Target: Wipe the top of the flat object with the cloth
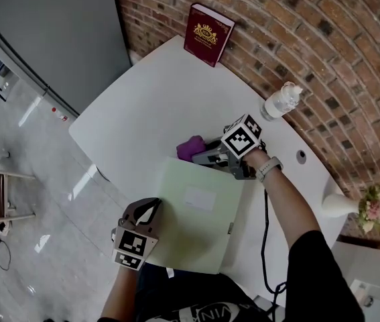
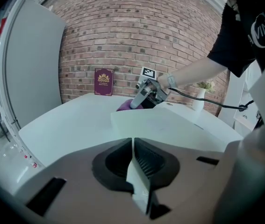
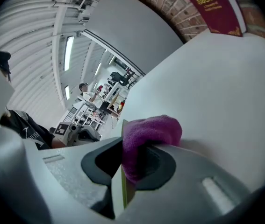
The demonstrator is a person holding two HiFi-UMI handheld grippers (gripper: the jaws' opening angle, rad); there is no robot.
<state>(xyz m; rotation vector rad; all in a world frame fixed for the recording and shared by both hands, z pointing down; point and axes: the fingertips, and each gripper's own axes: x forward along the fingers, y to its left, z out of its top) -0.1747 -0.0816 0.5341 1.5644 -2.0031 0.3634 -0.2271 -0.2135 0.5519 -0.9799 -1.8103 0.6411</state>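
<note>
Now right gripper [image 1: 203, 156] clamps cloth [image 1: 190, 147] at folder [image 1: 196, 227] edge; left gripper [image 1: 155, 206] seemingly pinches corner; book [image 1: 208, 34], bottle [image 1: 281, 101] beyond.

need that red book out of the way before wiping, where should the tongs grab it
Probably a side edge of the book, tongs coming in sideways along the brick wall, one jaw on the front cover and one behind. It stands upright on the table with its back close to the wall, so a frontal approach only meets the flat cover; the thin thickness suits a pinch.
</note>
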